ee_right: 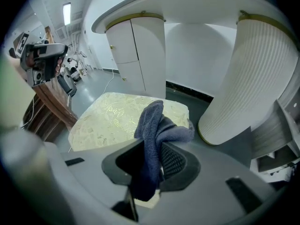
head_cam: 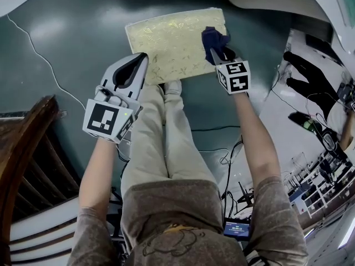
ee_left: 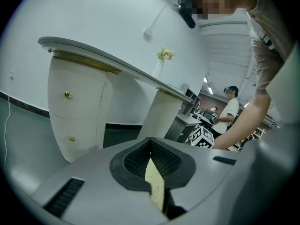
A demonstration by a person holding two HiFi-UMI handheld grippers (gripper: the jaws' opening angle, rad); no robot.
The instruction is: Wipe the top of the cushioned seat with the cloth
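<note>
Your right hand-held gripper (head_cam: 217,53) (ee_right: 157,150) has its jaws closed on the dark blue cloth (head_cam: 215,37) (ee_right: 154,125). The cloth bunches up out of the pads and folds over to the right. In the head view it lies over the right part of the cushioned seat (head_cam: 166,37) (ee_right: 112,118), near its far edge. You cannot tell from either view whether the cloth presses on the cover.

The cushioned seat sits on the dark floor (head_cam: 66,49) straight ahead of you. Its pale gold patterned top faces up, and your shoe (head_cam: 173,86) is at its near edge.

Your left hand-held gripper (head_cam: 141,61) (ee_left: 151,143) is at the seat's near left corner. Its pads are drawn close together, and a cream sliver of the seat (ee_left: 155,184) is pinched between them.

A white table (ee_left: 93,55) with gold drawer knobs stands beyond the seat, and a ribbed white pedestal (ee_right: 243,78) stands just to the seat's right. A thin white cable (head_cam: 39,54) runs across the floor to the left. Dark wooden furniture (head_cam: 22,148) stands near you on the left.
</note>
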